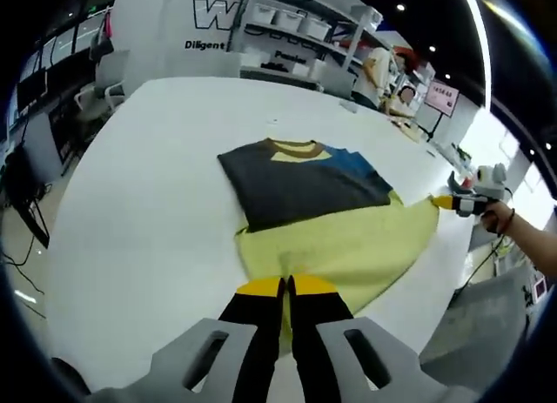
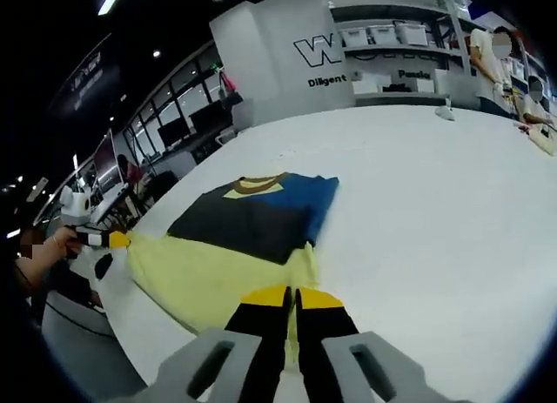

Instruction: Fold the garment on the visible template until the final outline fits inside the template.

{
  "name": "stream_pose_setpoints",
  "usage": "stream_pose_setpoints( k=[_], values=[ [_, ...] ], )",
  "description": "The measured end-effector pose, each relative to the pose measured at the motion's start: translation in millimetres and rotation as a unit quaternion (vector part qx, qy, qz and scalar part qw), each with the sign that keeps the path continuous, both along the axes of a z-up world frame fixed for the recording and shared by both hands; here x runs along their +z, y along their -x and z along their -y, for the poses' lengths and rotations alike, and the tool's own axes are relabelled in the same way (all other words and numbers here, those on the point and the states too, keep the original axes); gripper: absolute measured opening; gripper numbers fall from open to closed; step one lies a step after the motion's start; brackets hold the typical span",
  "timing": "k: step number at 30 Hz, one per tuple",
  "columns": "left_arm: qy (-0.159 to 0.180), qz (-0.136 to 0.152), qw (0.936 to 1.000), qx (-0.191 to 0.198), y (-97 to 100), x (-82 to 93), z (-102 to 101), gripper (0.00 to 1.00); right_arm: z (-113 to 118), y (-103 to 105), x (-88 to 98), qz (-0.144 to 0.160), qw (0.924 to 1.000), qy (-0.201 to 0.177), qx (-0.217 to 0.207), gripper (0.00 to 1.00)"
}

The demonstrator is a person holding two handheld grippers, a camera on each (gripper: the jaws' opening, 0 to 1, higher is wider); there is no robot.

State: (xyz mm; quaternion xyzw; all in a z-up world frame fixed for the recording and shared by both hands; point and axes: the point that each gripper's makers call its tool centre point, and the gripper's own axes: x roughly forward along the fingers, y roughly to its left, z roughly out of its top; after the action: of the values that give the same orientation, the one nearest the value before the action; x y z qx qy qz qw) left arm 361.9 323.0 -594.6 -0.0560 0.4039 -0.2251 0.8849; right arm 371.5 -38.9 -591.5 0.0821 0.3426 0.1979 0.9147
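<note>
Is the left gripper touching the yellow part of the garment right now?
Touching. In the left gripper view, the left gripper has its jaws closed on the yellow hem of the garment, cloth pinched between the tips.

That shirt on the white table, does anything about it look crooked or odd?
Nothing looks damaged. The shirt is only partly folded: its dark and blue upper part lies flat on the table, while the yellow lower part is pulled out between the left tool and right tool, both shut on its hem.

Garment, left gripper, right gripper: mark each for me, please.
garment (image 1: 348,246), left gripper view, on its yellow lower panel.
left gripper (image 1: 286,287), left gripper view, between its yellow fingertips.
right gripper (image 2: 291,296), right gripper view, between its yellow fingertips.
</note>
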Motion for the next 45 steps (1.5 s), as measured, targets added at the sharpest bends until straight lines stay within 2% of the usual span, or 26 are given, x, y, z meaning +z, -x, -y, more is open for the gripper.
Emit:
stream_pose_setpoints(
  k=[3,8,21,25,26,28,30,31,36,45],
  values=[
    [0.004,0.017,0.9999,0.002,-3.9,13.4,0.4,0.00,0.1,-2.8,10.5,0.013,0.9999,-0.004,-0.003,0.00],
    [0.007,0.054,0.9985,0.004,-25.3,44.0,0.8,0.00,-1.0,-21.9,40.7,0.049,0.9988,-0.002,-0.006,0.00],
    [0.006,0.076,0.9968,0.023,-50.7,61.0,-1.3,0.00,-2.5,-47.7,65.1,0.082,0.9965,-0.006,-0.015,0.00],
    [0.002,0.088,0.9956,0.031,-71.6,74.4,-5.2,0.00,-5.0,-69.9,87.5,0.102,0.9944,-0.019,-0.021,0.00],
    [0.005,0.098,0.9943,0.040,-83.3,84.4,-7.4,0.00,-5.3,-78.5,95.5,0.107,0.9936,-0.026,-0.024,0.00],
    [0.010,0.114,0.9924,0.046,-104.0,100.0,-7.7,0.00,-9.5,-104.9,115.8,0.125,0.9919,-0.018,-0.015,0.00],
    [0.008,0.121,0.9915,0.047,-114.8,106.4,-7.1,0.00,-14.2,-114.2,121.6,0.129,0.9915,-0.013,-0.011,0.00],
    [0.007,0.123,0.9910,0.052,-129.2,110.0,-7.1,0.00,-15.6,-122.6,124.5,0.132,0.9912,-0.005,-0.008,0.00],
    [0.001,0.122,0.9911,0.053,-156.1,109.5,-5.2,0.00,-14.3,-145.0,124.6,0.132,0.9911,0.010,-0.003,0.00],
    [-0.010,0.106,0.9927,0.056,-190.4,96.5,-1.5,0.00,-15.1,-174.3,108.6,0.119,0.9928,0.012,-0.013,0.00]
  ],
)
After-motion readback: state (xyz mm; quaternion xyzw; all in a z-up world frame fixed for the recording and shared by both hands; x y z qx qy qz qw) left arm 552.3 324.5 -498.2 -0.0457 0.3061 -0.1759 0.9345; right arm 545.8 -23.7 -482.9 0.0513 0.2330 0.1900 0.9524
